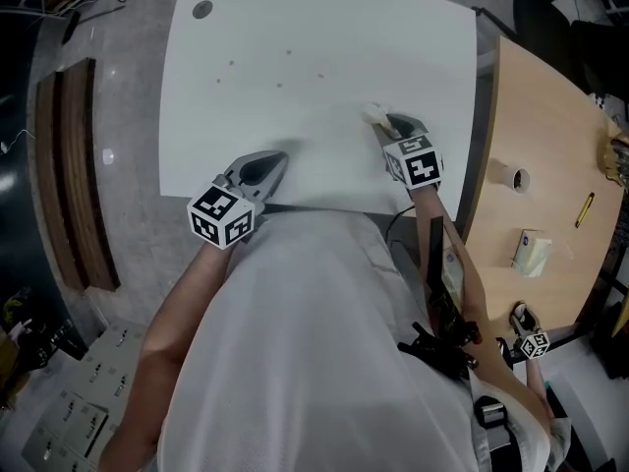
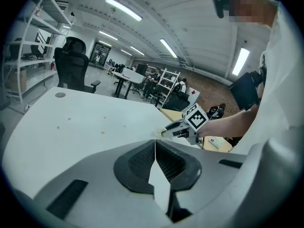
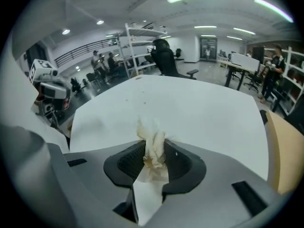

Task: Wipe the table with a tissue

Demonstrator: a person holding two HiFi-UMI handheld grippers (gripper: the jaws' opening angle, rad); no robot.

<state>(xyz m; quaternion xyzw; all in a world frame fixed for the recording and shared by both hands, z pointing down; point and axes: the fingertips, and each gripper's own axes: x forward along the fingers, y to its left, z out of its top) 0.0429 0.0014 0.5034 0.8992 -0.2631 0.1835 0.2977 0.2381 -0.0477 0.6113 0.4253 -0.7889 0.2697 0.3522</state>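
A crumpled, brown-stained white tissue [image 3: 153, 146] is pinched between the pads of my right gripper [image 3: 154, 151], which is shut on it. In the head view that right gripper [image 1: 385, 122] is over the near right part of the white table [image 1: 295, 37], the tissue [image 1: 374, 114] sticking out of its tip. Small brown spots [image 1: 279, 86] dot the far half of the table. My left gripper [image 1: 275, 162] rests at the table's near edge, left of the right one. Its jaws meet with nothing between them in the left gripper view [image 2: 155, 144].
A wooden table [image 1: 550, 195] stands to the right with a tape roll [image 1: 518, 179], a tissue pack [image 1: 531, 254] and a yellow pen [image 1: 585, 208]. A round cable hole [image 1: 202, 10] sits at the white table's far left corner. Office chairs and shelving stand beyond.
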